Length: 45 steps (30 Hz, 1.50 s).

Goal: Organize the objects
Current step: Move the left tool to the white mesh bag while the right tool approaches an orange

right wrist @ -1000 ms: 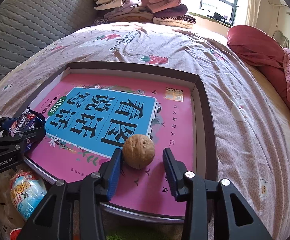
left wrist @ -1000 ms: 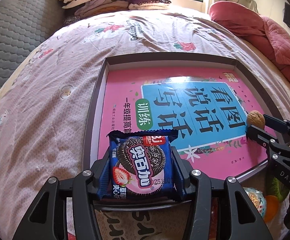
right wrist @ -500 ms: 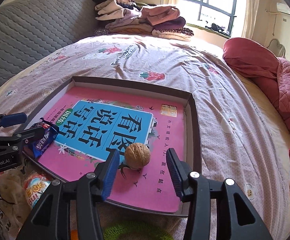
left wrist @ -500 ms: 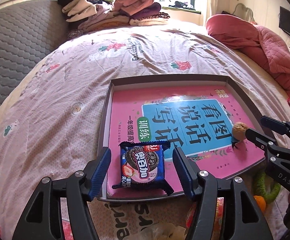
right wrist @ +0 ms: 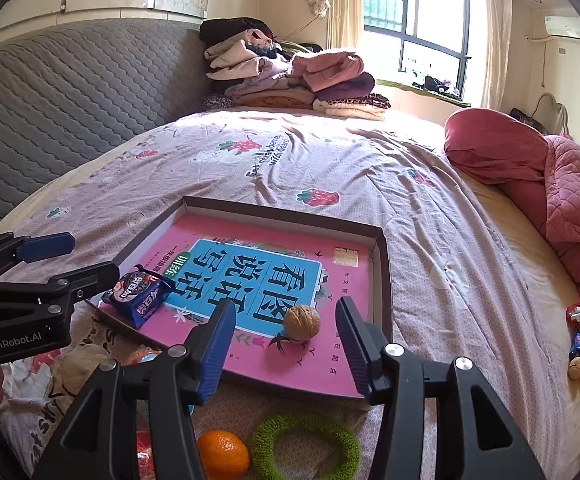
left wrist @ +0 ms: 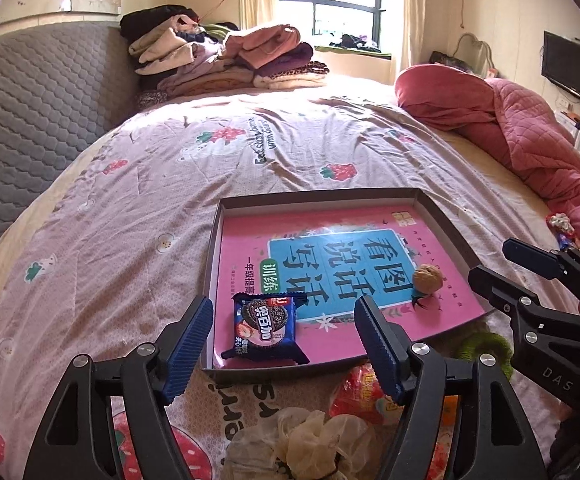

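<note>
Now both jaws have just been opening, empty; cookie packet (left wrist: 265, 327) lies flat, long axis toward window.

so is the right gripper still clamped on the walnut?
No, the right gripper has just been opening, and the walnut lies free on the pink book in the tray, clear of both pads.

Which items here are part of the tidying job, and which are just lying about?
Part of the job:
- cookie packet, lying in the tray
- walnut, also in the tray
- left gripper and right gripper, jaws just opening, nothing between the pads

Probably next: orange, green ring

Lying about:
- folded clothes
- red quilt
</note>
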Each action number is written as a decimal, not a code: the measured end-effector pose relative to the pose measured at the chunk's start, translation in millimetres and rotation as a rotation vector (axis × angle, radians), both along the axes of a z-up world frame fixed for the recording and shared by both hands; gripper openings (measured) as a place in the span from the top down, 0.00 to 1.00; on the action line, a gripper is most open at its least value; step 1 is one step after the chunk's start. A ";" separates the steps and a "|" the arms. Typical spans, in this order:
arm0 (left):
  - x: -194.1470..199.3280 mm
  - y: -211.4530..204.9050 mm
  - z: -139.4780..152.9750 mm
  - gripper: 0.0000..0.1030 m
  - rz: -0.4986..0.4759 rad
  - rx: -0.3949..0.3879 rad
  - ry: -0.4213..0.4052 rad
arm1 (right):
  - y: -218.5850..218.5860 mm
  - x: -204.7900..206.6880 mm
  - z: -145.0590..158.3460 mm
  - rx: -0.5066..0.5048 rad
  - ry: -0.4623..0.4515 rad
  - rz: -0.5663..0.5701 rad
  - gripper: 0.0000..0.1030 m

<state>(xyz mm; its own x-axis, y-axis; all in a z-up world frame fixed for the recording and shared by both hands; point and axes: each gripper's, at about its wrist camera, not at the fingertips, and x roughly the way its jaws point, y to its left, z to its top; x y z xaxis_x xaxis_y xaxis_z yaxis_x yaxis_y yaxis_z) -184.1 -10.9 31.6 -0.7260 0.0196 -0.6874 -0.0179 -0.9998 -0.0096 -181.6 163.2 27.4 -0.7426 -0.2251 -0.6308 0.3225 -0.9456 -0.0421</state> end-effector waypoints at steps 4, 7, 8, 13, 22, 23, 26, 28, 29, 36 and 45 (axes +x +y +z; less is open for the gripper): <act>14.9 0.9 4.5 0.26 0.003 0.011 0.015 | 3.7 13.5 10.6 -0.025 0.023 0.002 0.47; 25.8 0.5 7.7 0.26 0.004 0.013 0.022 | 6.8 26.0 18.6 -0.028 0.059 -0.004 0.46; 29.9 -0.1 9.0 0.26 0.005 0.011 0.026 | 7.8 30.1 21.5 -0.033 0.068 -0.003 0.45; 51.3 -8.3 13.2 0.26 0.025 0.038 0.038 | 11.1 50.9 35.5 -0.052 0.109 0.002 0.45; 80.0 -17.5 16.2 0.26 0.043 0.047 0.047 | 13.8 83.7 46.9 -0.081 0.140 0.014 0.44; 81.6 -18.1 16.3 0.26 0.043 0.047 0.046 | 14.1 86.0 47.1 -0.082 0.141 0.012 0.44; 87.1 -19.2 17.5 0.26 0.046 0.047 0.049 | 14.8 93.4 47.0 -0.084 0.140 0.013 0.44; 89.4 -19.8 18.2 0.26 0.046 0.046 0.048 | 13.4 97.7 45.4 -0.080 0.135 0.018 0.44; 89.9 -20.1 18.4 0.26 0.045 0.046 0.047 | 13.1 99.6 44.6 -0.076 0.134 0.016 0.44; 98.8 -19.6 18.5 0.26 0.037 0.042 0.045 | 12.5 111.5 38.9 -0.075 0.116 0.031 0.44; 108.1 -17.6 12.0 0.26 0.032 0.029 0.023 | 9.8 126.5 29.9 -0.060 0.093 0.047 0.44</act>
